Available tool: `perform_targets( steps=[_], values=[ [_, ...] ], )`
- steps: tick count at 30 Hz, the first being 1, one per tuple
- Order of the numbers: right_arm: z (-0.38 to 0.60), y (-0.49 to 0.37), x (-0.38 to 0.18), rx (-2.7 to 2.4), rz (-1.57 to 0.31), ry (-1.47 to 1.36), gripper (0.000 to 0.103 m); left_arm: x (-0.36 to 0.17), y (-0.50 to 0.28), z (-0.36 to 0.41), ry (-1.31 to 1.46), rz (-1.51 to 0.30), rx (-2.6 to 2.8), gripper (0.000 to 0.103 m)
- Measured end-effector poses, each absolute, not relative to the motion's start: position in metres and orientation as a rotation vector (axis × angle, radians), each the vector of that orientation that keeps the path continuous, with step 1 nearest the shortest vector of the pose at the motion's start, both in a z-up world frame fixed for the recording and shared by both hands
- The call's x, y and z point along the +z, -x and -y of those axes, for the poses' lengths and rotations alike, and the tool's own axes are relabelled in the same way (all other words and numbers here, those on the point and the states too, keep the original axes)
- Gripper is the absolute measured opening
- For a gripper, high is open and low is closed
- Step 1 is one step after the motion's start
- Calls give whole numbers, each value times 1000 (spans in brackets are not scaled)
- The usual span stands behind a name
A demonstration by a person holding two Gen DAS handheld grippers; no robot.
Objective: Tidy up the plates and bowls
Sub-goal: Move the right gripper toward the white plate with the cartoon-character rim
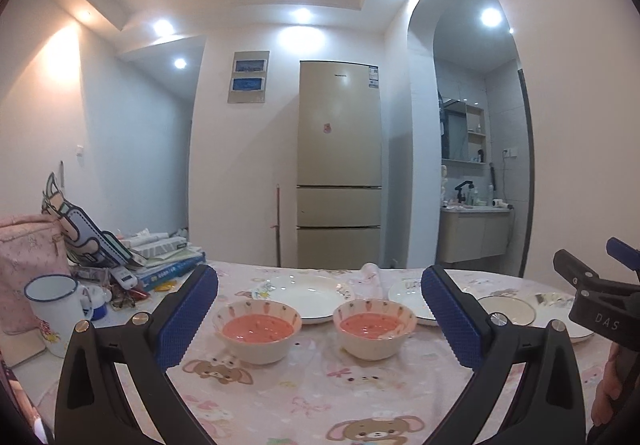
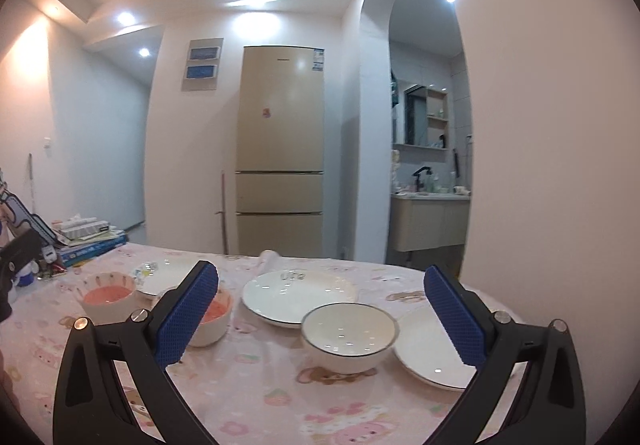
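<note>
A person stands at a dining table [image 1: 304, 397] spread with a pink cartoon cloth, a two-finger tool in each hand, the crockery not yet sorted. The left gripper [image 1: 320, 319] hangs above the near edge with its blue pads spread wide and nothing between them. It faces two carrot-rimmed bowls, the left pink bowl [image 1: 257, 331] at about 11 o'clock from the tool and the right pink bowl [image 1: 375, 328] at about 1 o'clock, set side by side but apart. A white plate [image 1: 308, 295] lies just behind them at 12 o'clock.

The right gripper [image 2: 322, 319] is likewise wide open and empty. It is aimed at a white bowl [image 2: 349, 337] at 12 o'clock, which sits between a large plate [image 2: 298, 297] at 11 o'clock and a near plate [image 2: 430, 345] at 2 o'clock.

The open jaws and level aim suggest each hand is lined up for a first pick, pink bowls likely to nest together and plates to stack. A white mug [image 1: 56, 309] and a pile of books [image 1: 168, 263] crowd the table's 9 o'clock side, leaving the right side freer for stacking.
</note>
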State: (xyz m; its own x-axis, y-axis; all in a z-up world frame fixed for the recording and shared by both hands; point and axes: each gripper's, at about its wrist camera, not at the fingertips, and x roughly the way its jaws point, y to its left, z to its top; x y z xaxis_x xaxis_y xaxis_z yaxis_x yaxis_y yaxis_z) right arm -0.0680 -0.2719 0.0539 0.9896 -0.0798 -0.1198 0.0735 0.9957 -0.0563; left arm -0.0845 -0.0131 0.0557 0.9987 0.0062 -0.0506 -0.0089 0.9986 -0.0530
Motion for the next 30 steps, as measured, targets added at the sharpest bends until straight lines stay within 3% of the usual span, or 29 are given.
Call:
perform_targets(
  steps=[18, 25, 30],
  values=[
    [312, 101, 60, -166, -66, 19, 103, 58, 110, 61, -61, 6, -28, 103],
    [326, 110, 52, -174, -45, -63, 103, 52, 97, 77, 0, -108, -70, 103],
    [335, 101, 49, -138, -134, -91, 103, 46, 86, 80, 52, -174, -87, 103]
  ],
)
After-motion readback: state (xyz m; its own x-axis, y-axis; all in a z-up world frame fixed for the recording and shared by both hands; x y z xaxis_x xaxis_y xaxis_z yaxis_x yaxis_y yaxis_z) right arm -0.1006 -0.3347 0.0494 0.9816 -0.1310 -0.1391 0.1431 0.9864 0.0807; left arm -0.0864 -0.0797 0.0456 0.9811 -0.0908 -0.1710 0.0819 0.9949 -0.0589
